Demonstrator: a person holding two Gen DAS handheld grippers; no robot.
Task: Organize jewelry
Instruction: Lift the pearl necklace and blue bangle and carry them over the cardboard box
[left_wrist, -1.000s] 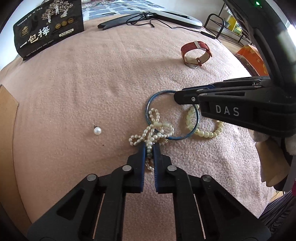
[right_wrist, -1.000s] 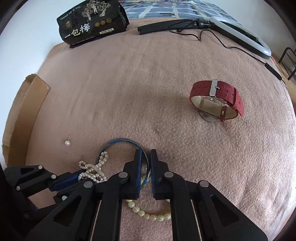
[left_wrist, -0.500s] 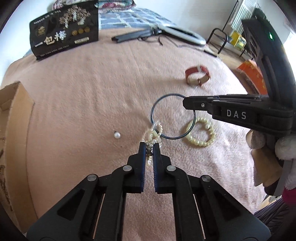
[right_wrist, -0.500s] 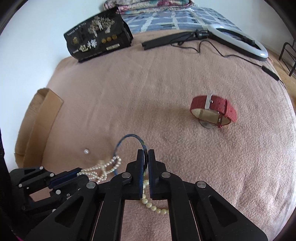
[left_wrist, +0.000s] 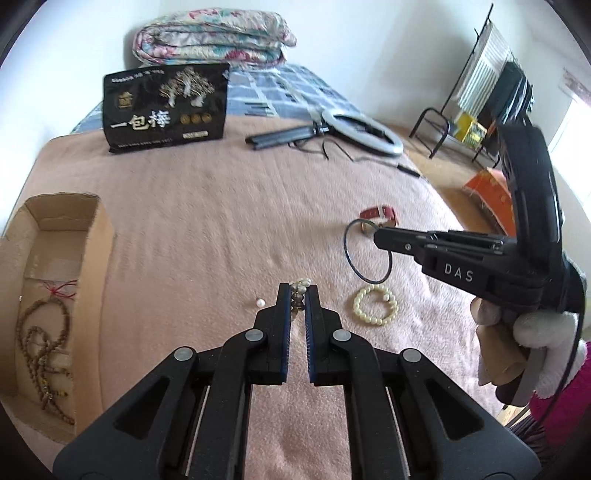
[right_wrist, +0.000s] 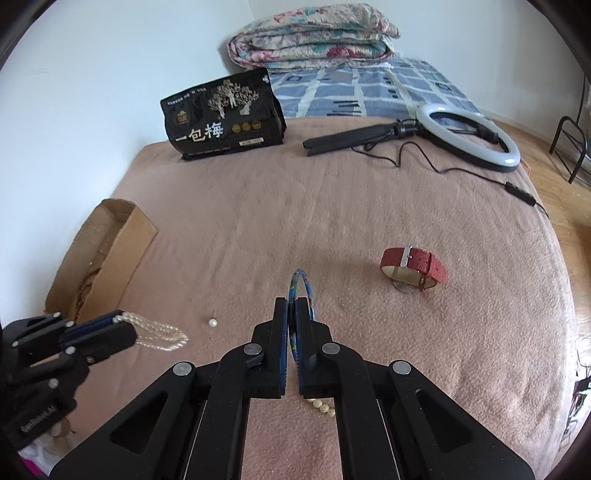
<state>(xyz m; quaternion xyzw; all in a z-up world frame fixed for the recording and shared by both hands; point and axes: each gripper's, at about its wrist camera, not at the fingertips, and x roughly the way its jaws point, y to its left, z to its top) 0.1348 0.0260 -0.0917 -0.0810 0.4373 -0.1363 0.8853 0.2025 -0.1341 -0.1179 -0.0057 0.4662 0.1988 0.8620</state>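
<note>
Fingers (left_wrist: 282, 295) pinching half-hidden pearl strand (left_wrist: 299, 286), bead bracelet (right_wrist: 323, 405) mostly hidden.

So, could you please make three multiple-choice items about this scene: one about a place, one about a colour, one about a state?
1. Where does the brown bead string lie?
A. inside the cardboard box
B. beside the red watch
C. on the folded quilt

2. What colour is the strap of the watch?
A. black
B. red
C. green

3. What is the state of the right hand-held gripper?
A. wide open, holding nothing
B. shut on the blue bangle
C. shut on the loose pearl

Answers: 1 A, the left wrist view shows the beads on the box floor. 2 B, the strap shows red in both views. 3 B, the thin ring stands between its closed fingers, off the blanket, while the left hand-held gripper holds the pearl strand.
</note>
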